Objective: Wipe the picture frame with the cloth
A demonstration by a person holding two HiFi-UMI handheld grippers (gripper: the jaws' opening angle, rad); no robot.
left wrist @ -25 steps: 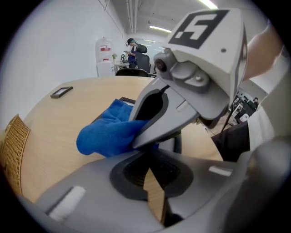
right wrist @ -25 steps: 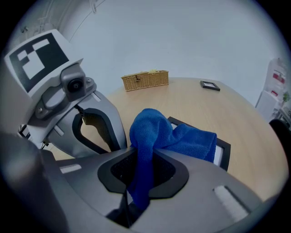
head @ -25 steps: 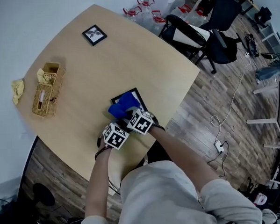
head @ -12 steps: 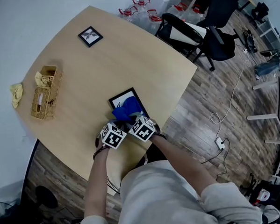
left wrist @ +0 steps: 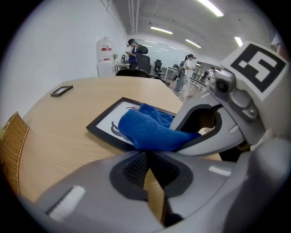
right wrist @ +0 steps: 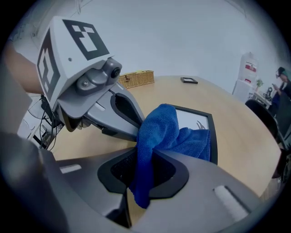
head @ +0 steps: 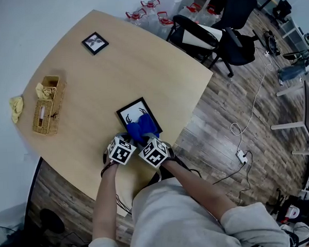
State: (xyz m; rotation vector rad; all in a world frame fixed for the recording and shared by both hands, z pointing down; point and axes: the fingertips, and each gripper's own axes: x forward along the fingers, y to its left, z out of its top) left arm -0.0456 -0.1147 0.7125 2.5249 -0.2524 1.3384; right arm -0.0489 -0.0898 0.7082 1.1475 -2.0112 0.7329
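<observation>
Blue cloth point(head: 142, 130) resting on the picture frame point(head: 126, 113) near the worktop point(head: 141, 64) edge
The frame is lying flat under the cloth; the right claw point(right wrist: 140, 169) is pinching the cloth, and the left claw point(left wrist: 150, 164) is sitting closed and empty just beside it.

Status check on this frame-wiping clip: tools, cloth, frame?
Right tool shut on blue cloth. Cloth draped over picture frame's near end. Left tool shut, empty, alongside.
</observation>
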